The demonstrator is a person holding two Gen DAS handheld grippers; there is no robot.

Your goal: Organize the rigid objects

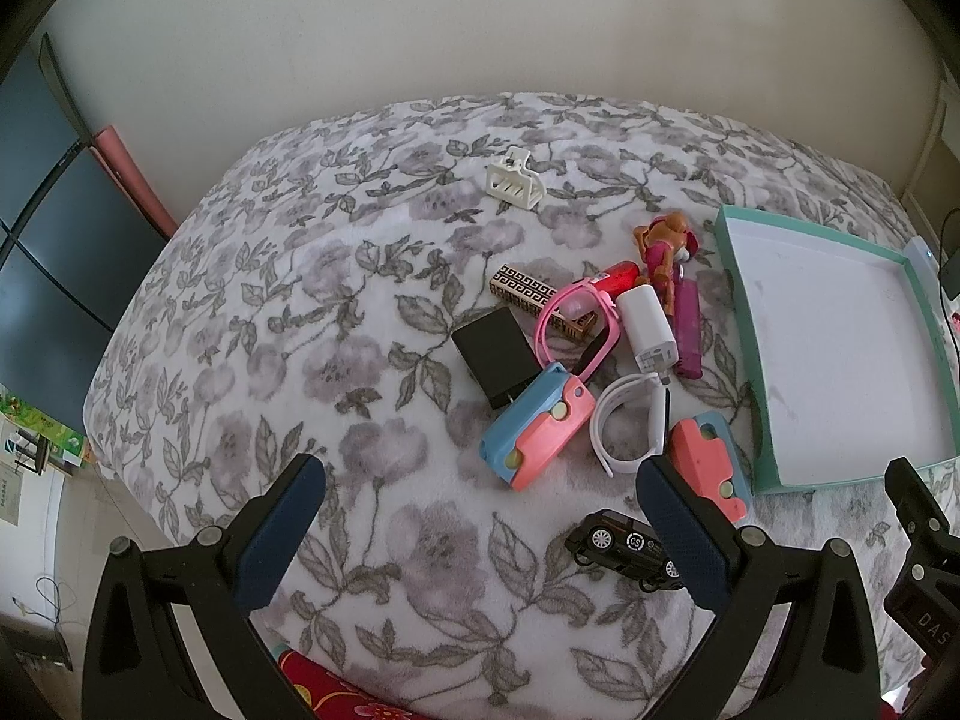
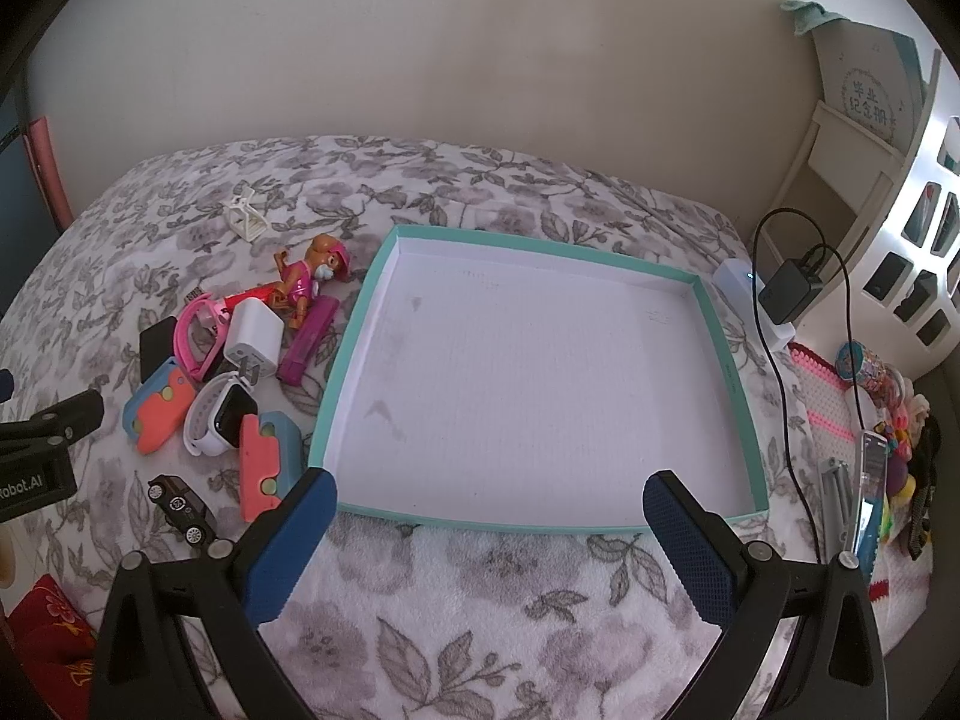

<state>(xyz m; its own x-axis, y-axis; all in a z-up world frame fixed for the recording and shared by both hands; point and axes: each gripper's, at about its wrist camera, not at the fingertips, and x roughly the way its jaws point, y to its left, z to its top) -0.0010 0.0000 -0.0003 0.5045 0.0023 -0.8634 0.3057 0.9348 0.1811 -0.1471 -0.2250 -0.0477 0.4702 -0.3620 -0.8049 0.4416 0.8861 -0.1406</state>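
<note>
A teal-rimmed white tray (image 2: pixel 729 372) lies on the floral blanket, also in the left wrist view (image 1: pixel 741 276). Left of it is a pile: two pink-and-blue cases (image 1: pixel 537 426) (image 1: pixel 708 468), white watch (image 1: pixel 630 420), pink watch (image 1: pixel 576 312), white charger (image 1: pixel 648 324), black block (image 1: pixel 495 354), purple stick (image 1: pixel 687 324), toy dog figure (image 1: pixel 663 249), patterned box (image 1: pixel 528 291), black toy car (image 1: pixel 627 549). A white claw clip (image 1: pixel 513 180) lies apart, farther back. My left gripper (image 1: pixel 480 504) is open, empty, before the pile. My right gripper (image 2: pixel 489 510) is open, empty, at the tray's near edge.
The blanket (image 1: pixel 336 324) covers a bed against a pale wall. A dark monitor (image 1: pixel 42 192) stands left. Right of the tray are a black adapter with cable (image 2: pixel 792 288), a white shelf (image 2: pixel 858 138) and small toys (image 2: pixel 870 366). A red cloth (image 1: pixel 336 696) lies at the near edge.
</note>
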